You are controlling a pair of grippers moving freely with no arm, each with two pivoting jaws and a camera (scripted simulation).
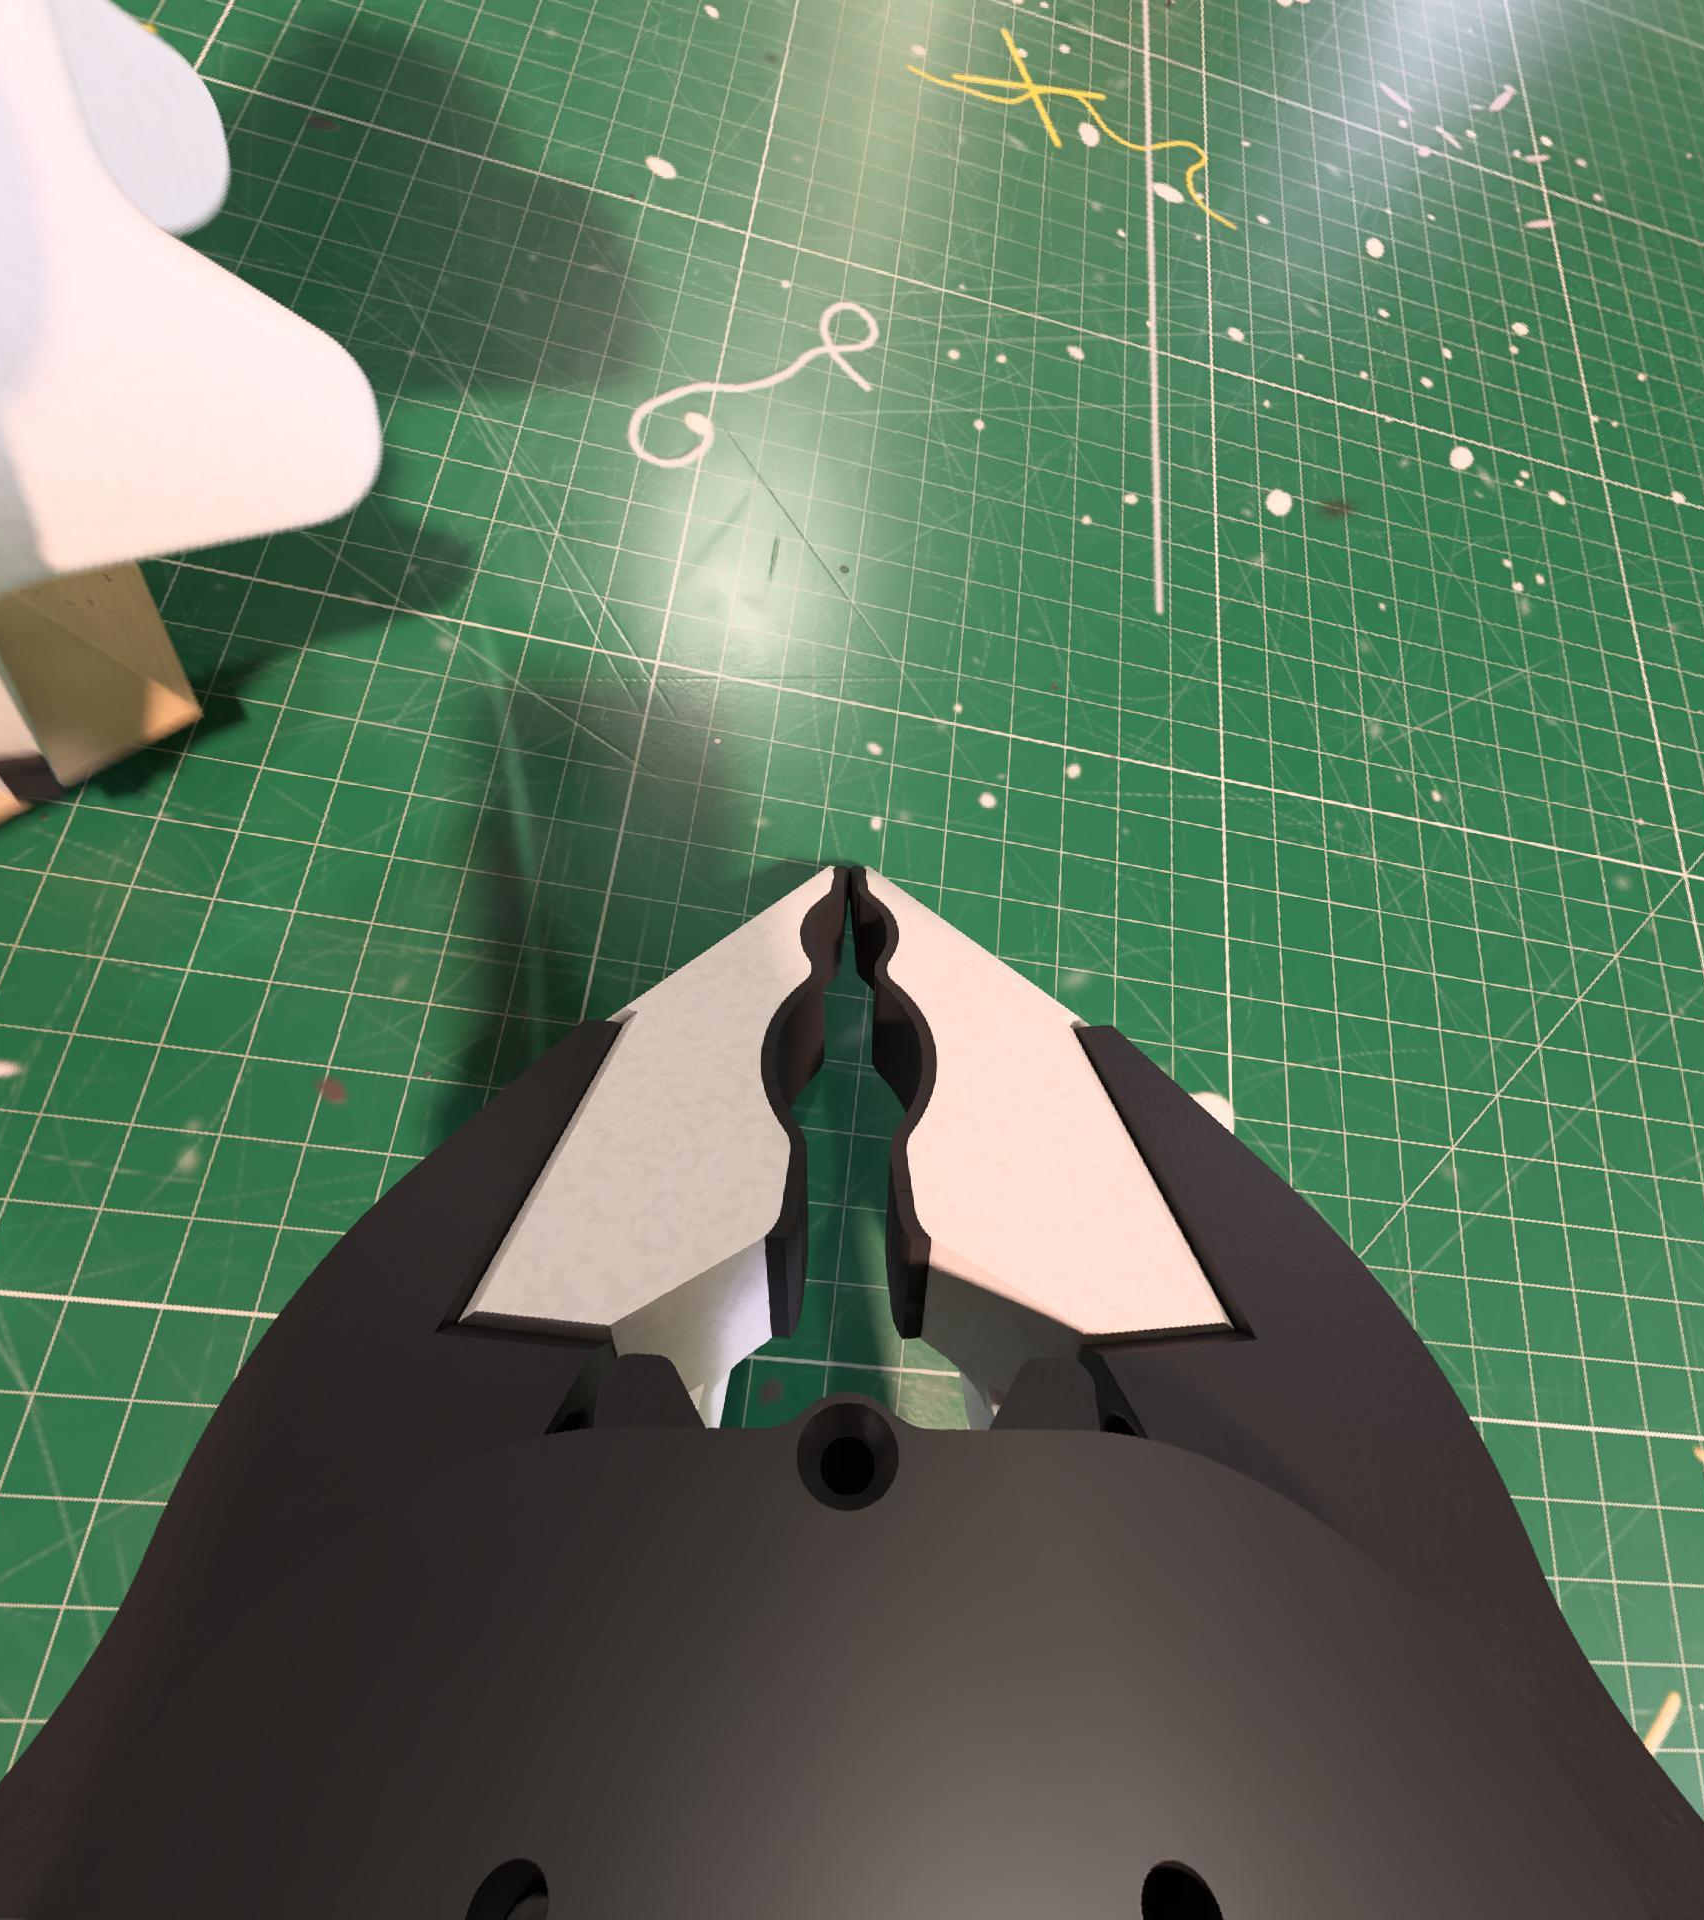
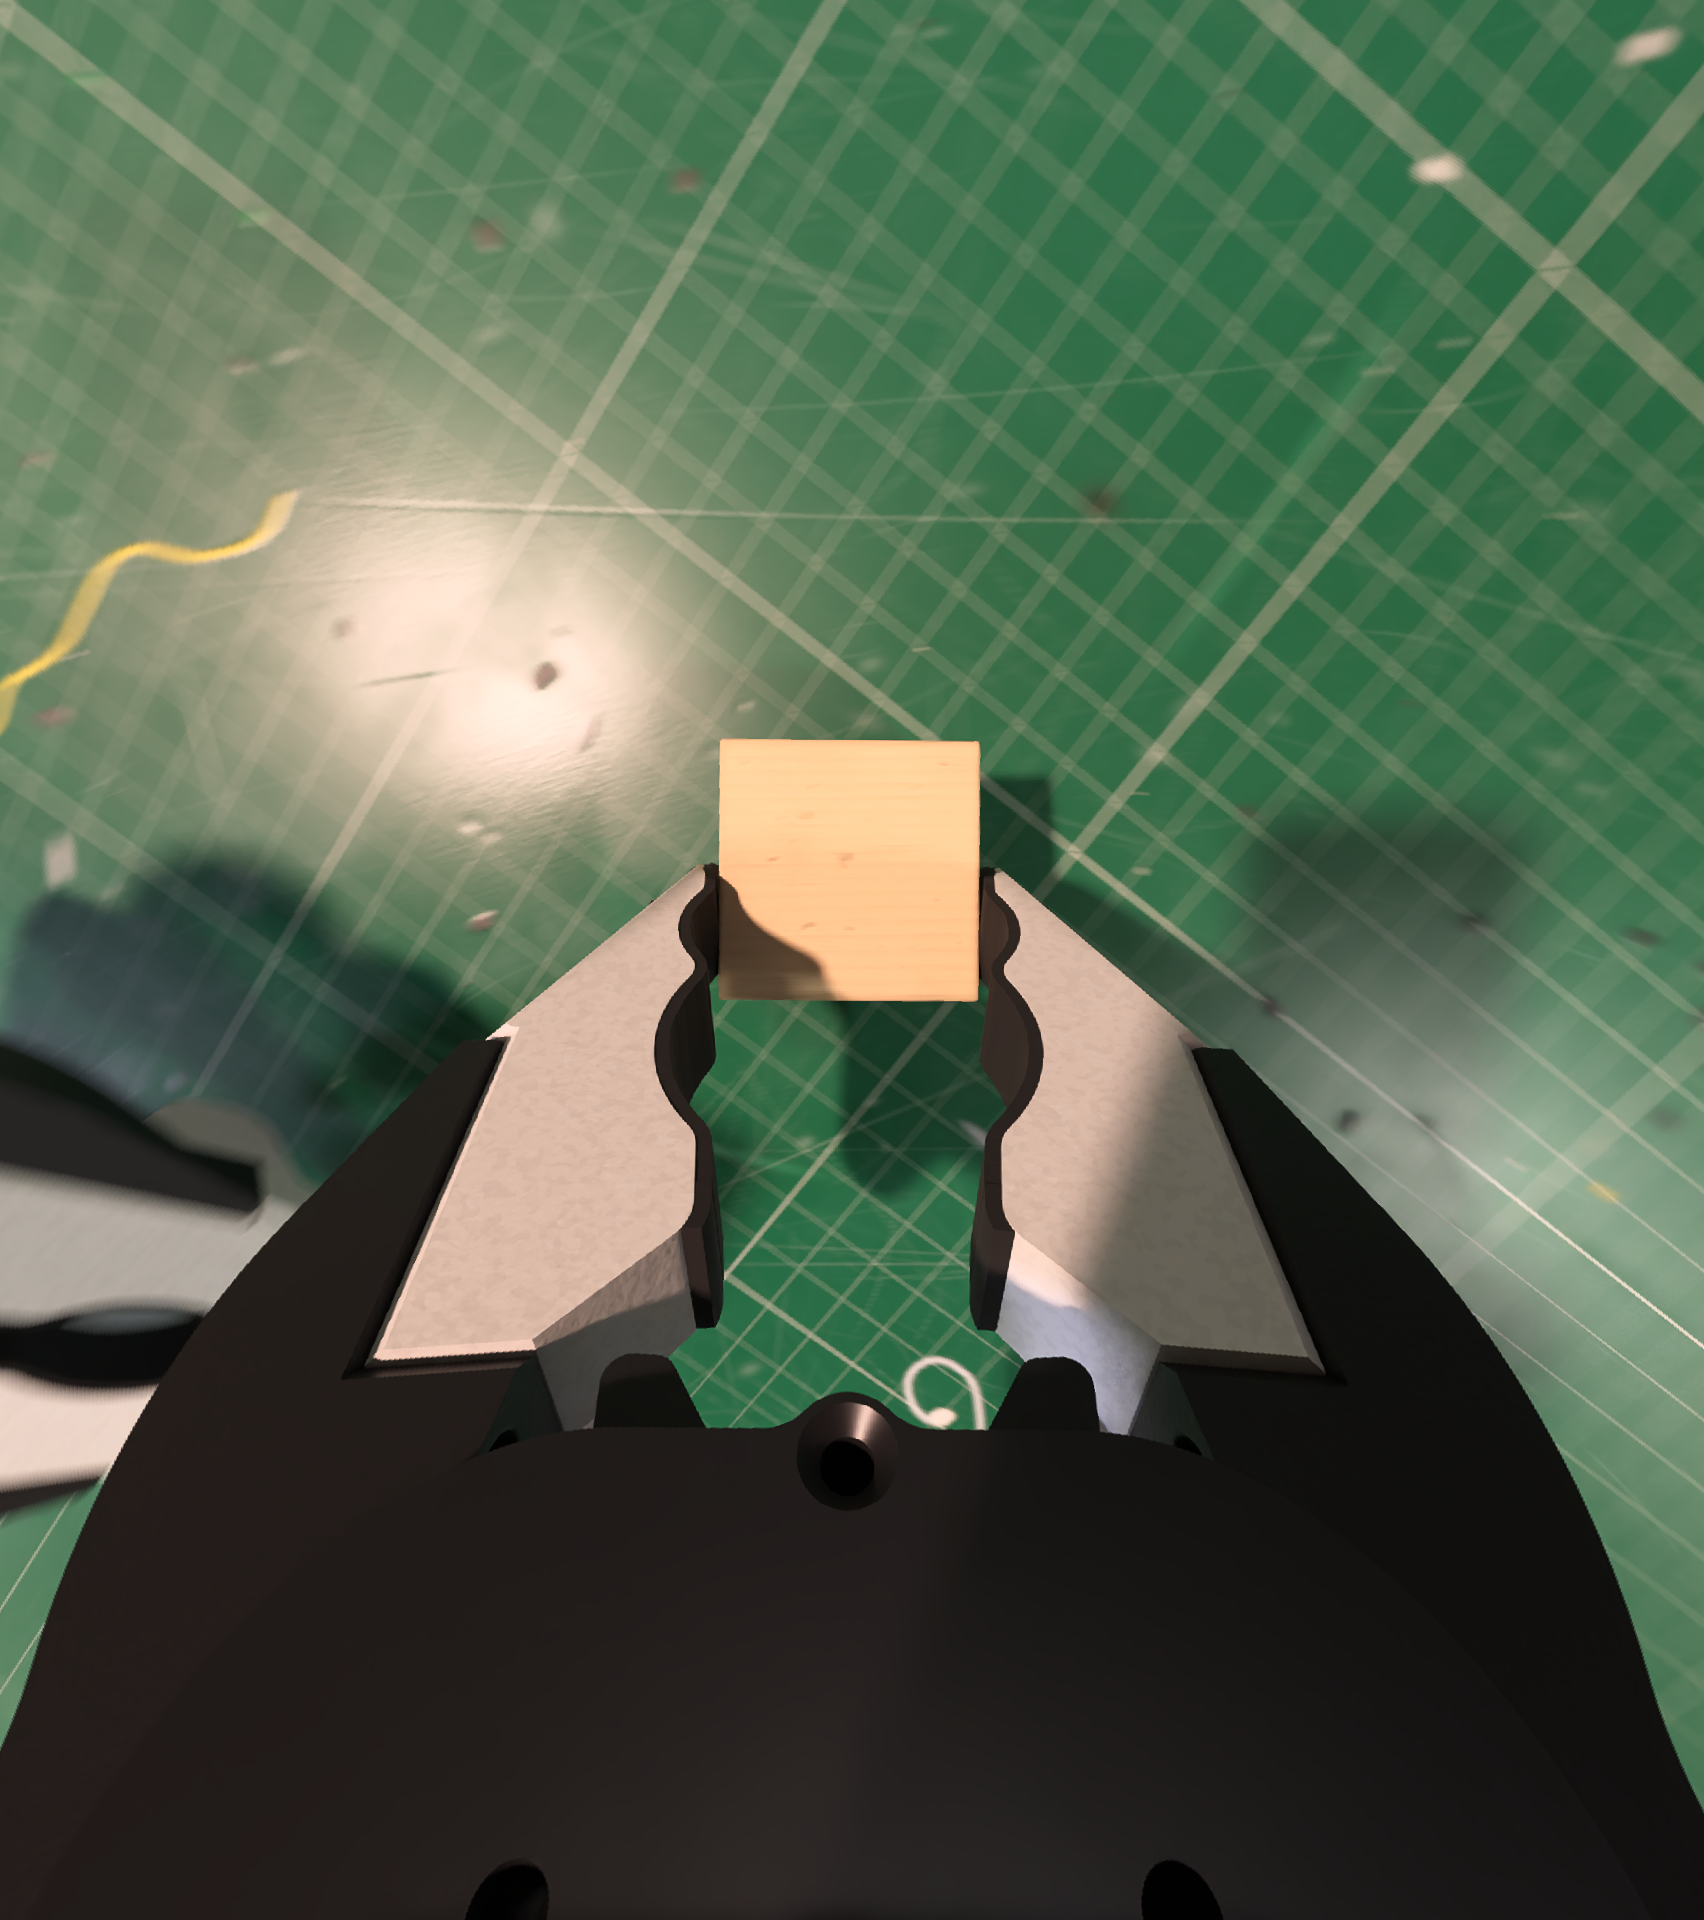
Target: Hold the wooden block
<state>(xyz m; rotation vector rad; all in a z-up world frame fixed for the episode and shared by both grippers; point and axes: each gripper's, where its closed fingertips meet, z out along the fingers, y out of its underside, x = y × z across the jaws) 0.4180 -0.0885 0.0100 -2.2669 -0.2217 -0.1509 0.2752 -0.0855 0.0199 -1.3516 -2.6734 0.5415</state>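
Note:
A pale wooden block [image 2: 848, 871] sits between my right gripper's fingertips. My right gripper [image 2: 848, 883] is shut on it, its black pads pressed on both side faces, and the block's shadow falls on the green mat below. In the left wrist view the block [image 1: 84, 665] shows at the far left, held by the right gripper's white fingers [image 1: 100, 343]. My left gripper [image 1: 848, 873] is shut and empty over the mat, to the right of the block. It also shows blurred at the left edge of the right wrist view [image 2: 27, 1330].
A green cutting mat [image 1: 1243, 727] with a white grid, paint specks and yellow and white scribbles covers the whole surface; it also shows in the right wrist view [image 2: 1243, 416].

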